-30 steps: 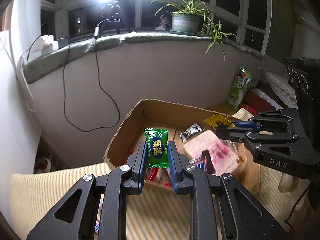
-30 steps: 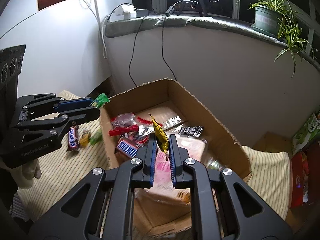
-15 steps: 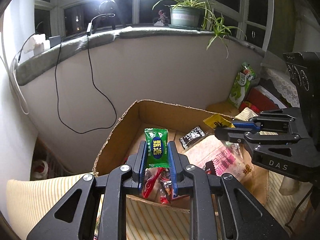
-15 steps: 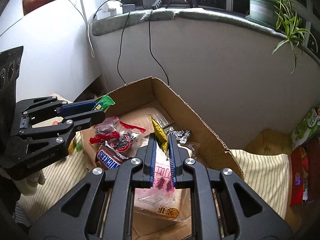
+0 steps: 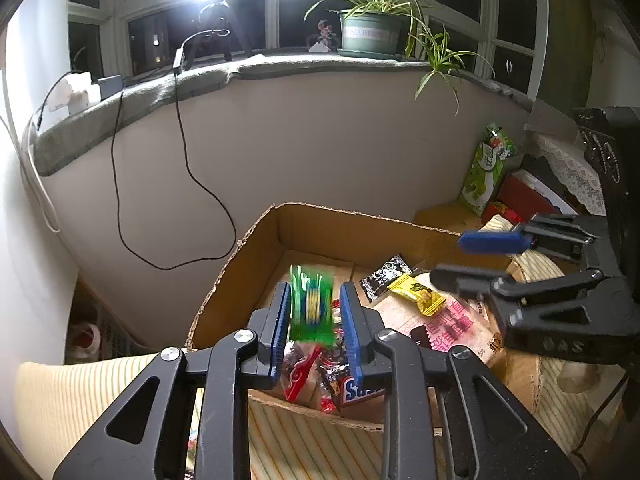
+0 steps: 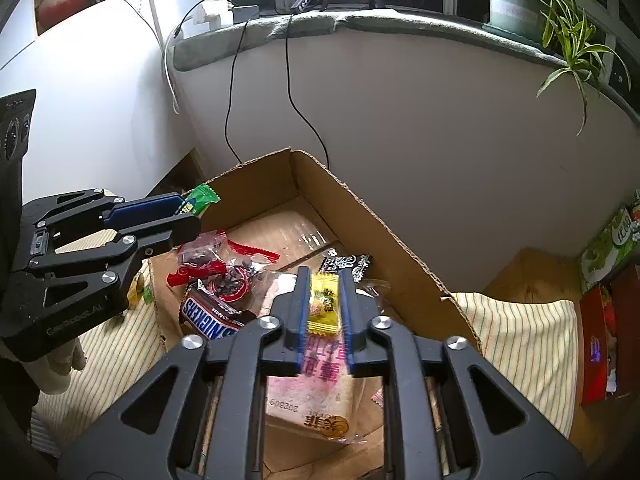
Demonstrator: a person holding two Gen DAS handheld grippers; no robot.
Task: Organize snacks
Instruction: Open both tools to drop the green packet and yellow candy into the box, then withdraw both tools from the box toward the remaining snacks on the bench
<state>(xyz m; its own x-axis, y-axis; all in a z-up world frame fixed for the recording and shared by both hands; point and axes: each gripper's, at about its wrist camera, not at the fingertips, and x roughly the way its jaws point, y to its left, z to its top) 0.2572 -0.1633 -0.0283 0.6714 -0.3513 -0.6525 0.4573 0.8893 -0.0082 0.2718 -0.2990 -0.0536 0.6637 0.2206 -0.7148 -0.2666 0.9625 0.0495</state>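
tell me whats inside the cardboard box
The cardboard box holds a Snickers bar, a red-trimmed clear packet, a black sachet, a yellow candy and a big pink-printed bag. That bag and both tongs hide whatever lies beneath.

brown bar (image 6: 212, 316): "SNICKERS" | left tool's body (image 6: 72, 317): "GenRobot.AI" | pink packet (image 6: 316, 384): "202509"

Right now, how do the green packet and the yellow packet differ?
The green packet sits blurred between the left gripper as its jaws open, above the box; the yellow packet is sharp, lying on snacks in the box, clear of the right gripper's opening pads. Both are small sealed snacks.
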